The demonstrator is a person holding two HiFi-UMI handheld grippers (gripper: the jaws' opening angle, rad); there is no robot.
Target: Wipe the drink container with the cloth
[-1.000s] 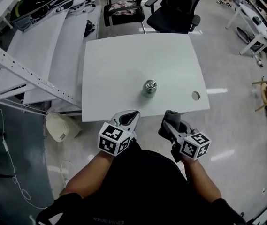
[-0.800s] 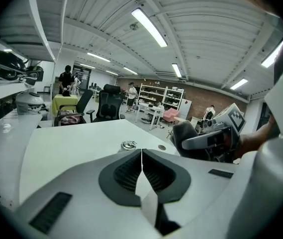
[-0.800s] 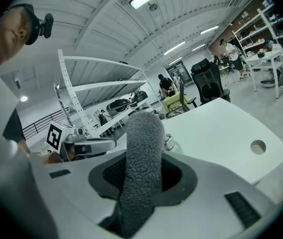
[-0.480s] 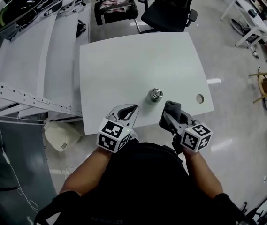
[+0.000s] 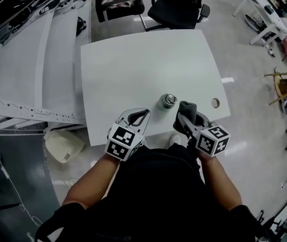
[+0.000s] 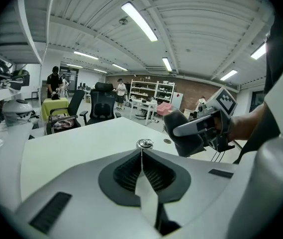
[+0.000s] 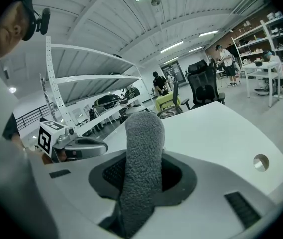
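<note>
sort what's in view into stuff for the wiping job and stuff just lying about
For the job:
- metal drink container, on the white table
- grey cloth, clamped in the right tongs
- left tongs, shut and empty

Lying about:
- black office chair
- white shelving

Drink container [image 5: 169, 101] on table [image 5: 133, 64] — near front edge

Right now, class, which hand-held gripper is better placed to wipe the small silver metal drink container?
Right: the right hand-held gripper is shut on the grey fuzzy cloth, near the silver metal drink container. The left hand-held gripper is shut and empty.
</note>
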